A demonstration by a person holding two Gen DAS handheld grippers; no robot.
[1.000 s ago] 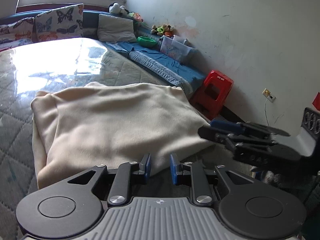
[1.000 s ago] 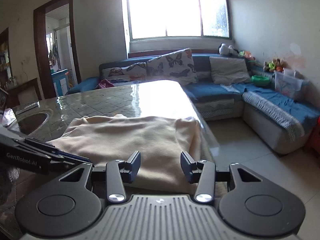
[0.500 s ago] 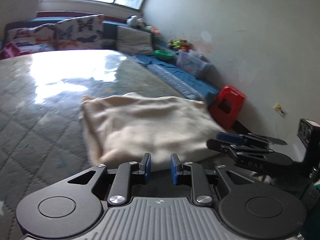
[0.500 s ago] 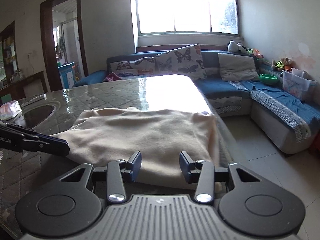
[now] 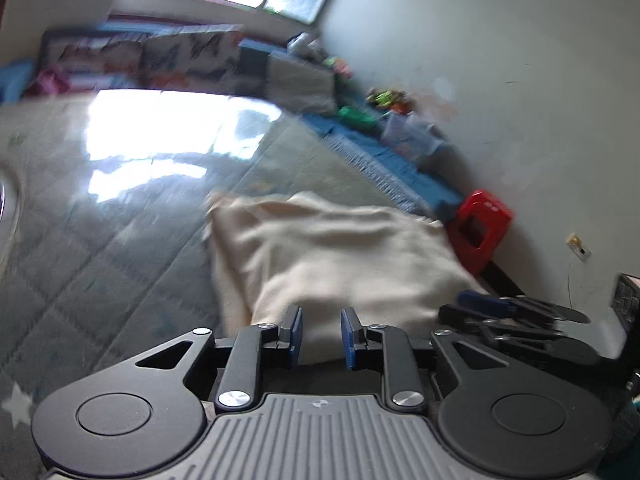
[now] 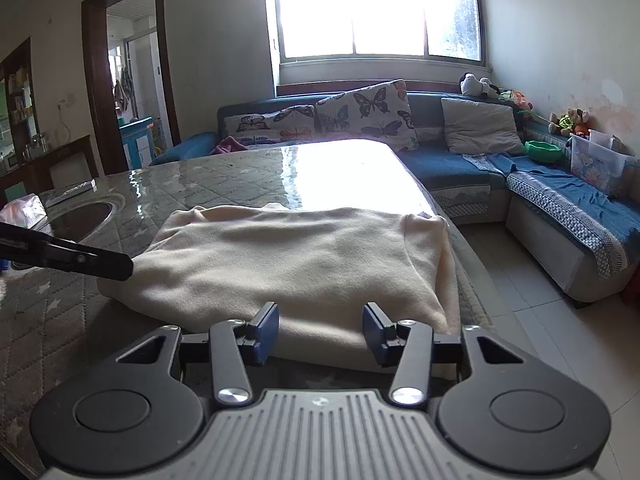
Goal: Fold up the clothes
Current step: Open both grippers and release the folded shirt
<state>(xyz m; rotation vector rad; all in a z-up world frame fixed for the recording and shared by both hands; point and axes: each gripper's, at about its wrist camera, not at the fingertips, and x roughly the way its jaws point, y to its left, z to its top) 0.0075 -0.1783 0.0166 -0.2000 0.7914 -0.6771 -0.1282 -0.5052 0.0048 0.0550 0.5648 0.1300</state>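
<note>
Now the table (image 6: 240,176) is seen filling most of both views, its quilted grey-green cover laid under a glossy sheet that throws back the window's glare. Behind it a blue corner sofa (image 6: 452,160) is run along the far wall and down the right side, butterfly cushions (image 6: 360,114) propped on its back. On the table's right part, reaching to the right edge, a cream garment (image 6: 296,256) is laid flat and folded into a broad rectangle, its near hem lying close to the table's near edge. The right gripper (image 6: 322,332) is held low over that near edge, pointed at the hem; its jaws are opening, the blue pads set apart, and the cloth is seen just beyond the tips with nothing pinched between them. The left gripper (image 5: 320,338) is held at the garment's near left corner, its jaws parted only narrowly, the cream fabric lying just past the pads and not gripped. In the right wrist view one dark finger of that gripper is seen reaching in from the left, its tip just beside the garment's left edge. Against the wall, a red stool (image 5: 480,232) is stood on the floor beyond the table's right side.
</note>
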